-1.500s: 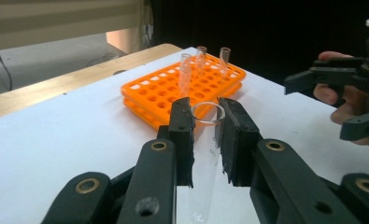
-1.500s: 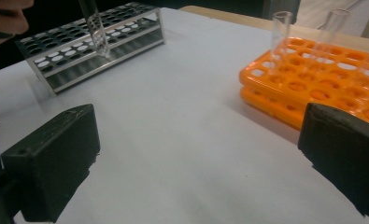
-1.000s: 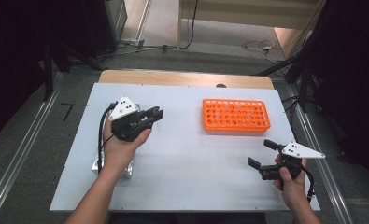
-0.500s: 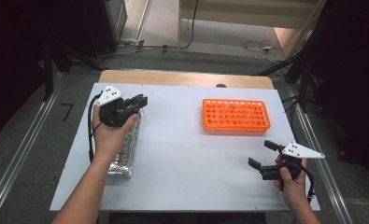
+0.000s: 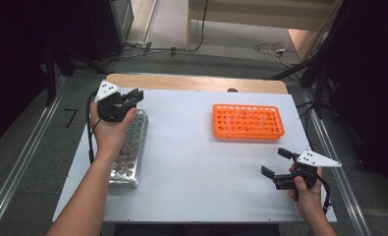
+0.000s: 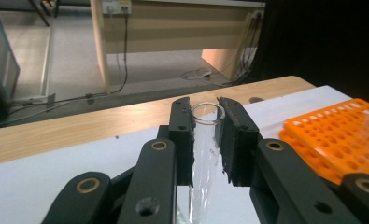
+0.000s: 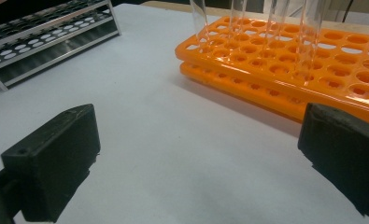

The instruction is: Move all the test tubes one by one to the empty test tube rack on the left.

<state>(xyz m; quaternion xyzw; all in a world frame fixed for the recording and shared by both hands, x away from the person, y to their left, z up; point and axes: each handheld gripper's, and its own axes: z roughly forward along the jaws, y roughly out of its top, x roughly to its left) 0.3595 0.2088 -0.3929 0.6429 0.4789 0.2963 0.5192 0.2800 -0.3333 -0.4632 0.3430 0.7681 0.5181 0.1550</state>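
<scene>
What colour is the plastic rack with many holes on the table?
The plastic rack is bright orange; the high view shows it best.

No legible text, label or number anywhere, perhaps through blur.

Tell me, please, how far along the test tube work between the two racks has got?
Done, it seems: several clear tubes already stand in the orange rack. In hand: the left gripper is shut on a clear test tube, held above the far end of the metal rack. Left: which rack this tube is bound for cannot be told. The right gripper waits open, holding nothing, near the table's front edge.
</scene>
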